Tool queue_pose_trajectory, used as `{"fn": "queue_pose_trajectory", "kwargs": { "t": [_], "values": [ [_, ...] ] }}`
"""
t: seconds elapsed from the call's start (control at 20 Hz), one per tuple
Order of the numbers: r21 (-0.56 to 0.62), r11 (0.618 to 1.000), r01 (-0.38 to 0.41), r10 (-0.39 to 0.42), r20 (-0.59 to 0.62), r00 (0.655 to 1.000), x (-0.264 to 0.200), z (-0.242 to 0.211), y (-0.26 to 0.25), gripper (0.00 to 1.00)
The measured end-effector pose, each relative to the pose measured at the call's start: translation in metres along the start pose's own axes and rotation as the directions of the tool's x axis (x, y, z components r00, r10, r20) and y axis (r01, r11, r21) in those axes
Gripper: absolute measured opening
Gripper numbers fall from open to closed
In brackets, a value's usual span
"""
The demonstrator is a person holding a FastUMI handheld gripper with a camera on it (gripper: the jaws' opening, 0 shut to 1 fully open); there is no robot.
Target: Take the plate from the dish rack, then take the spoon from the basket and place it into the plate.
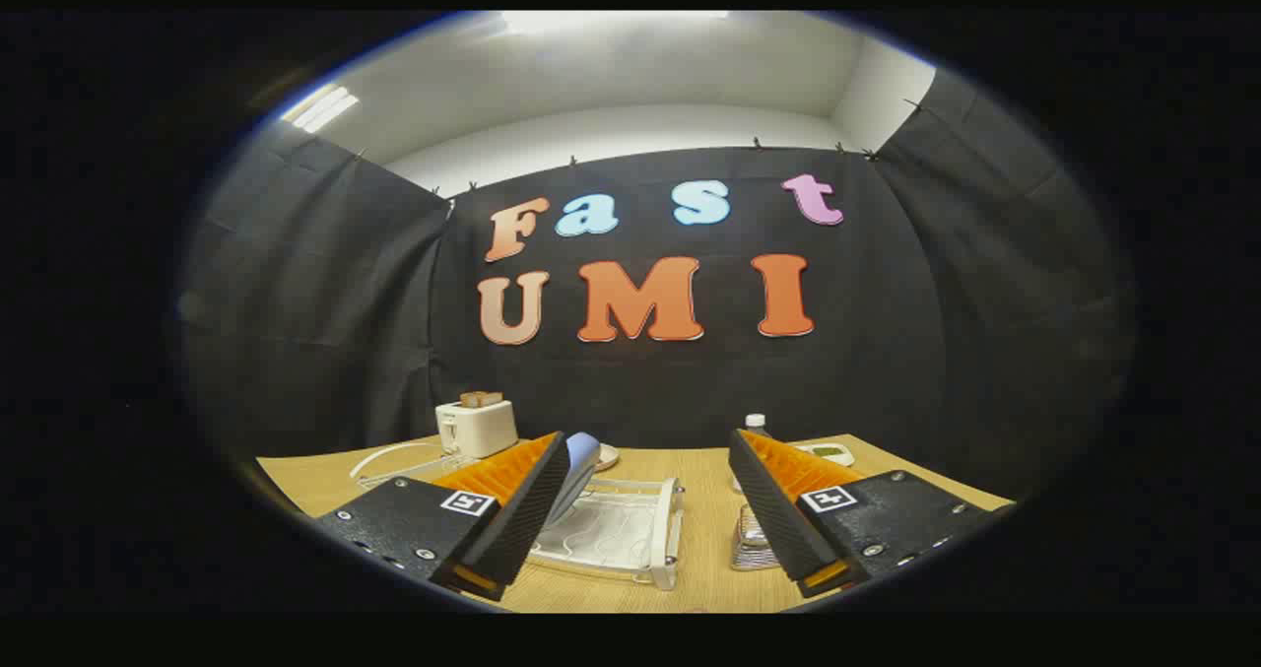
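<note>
Screwed tongs housings bear square black-and-white markers.

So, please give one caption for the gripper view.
Open tongs hover above the dish rack, blue plate by one finger.

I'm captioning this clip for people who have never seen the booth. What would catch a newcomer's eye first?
First, the hand-held gripper, its two fingers spread wide with nothing between them. Just ahead of the fingers, on the wooden table, sits a clear dish rack with a blue plate standing on edge in it, close to the left finger. Beyond the left finger, a white toaster holds toast near the black cloth wall.
</note>
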State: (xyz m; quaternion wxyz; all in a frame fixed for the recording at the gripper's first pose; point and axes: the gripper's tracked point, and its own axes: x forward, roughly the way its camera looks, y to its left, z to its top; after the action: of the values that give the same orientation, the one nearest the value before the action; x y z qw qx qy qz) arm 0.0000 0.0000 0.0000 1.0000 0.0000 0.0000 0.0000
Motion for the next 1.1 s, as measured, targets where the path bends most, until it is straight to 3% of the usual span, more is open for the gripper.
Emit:
{"fn": "queue_pose_trajectory", "kwargs": {
  "t": [0.65, 1.1],
  "values": [
    [0.025, 1.000, -0.013, 0.014, -0.043, 0.999, 0.004, -0.008, 0.001, 0.97],
    [0.101, 0.988, -0.113, 0.130, -0.189, 0.973, 0.029, -0.009, 0.016, 0.97]
  ]
}}
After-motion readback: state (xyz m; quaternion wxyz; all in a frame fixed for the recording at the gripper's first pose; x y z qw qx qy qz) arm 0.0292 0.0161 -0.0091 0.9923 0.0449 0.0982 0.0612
